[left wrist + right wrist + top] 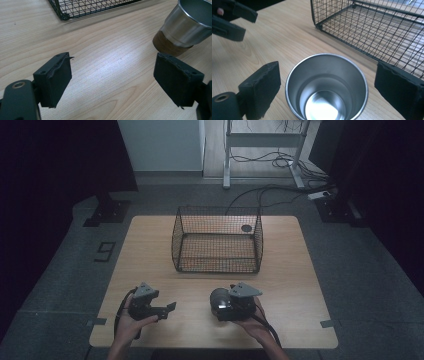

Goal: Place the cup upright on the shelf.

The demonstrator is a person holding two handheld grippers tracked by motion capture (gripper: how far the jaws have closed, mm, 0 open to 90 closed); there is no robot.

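left claw (pixel 170 308) agape, right claw (pixel 218 305) agape

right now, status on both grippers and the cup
Left gripper open, holding nothing. Right gripper open, jaws either side of steel cup, not clamped. Cup upright, empty. Wire basket beyond it, nothing between.

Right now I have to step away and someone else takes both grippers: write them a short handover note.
Left gripper: open, holding nothing, over bare table left of the cup.
Right gripper: open, its jaws stand either side of the steel cup with a gap on each side; not gripped.
Cup: upright on the table, empty, brown band at its base, in front of the wire basket.
Basket: at mid-table, nothing in it.
Done: right gripper lined up on the cup.
Left, probably: close on the cup, lift it, set it in the basket.
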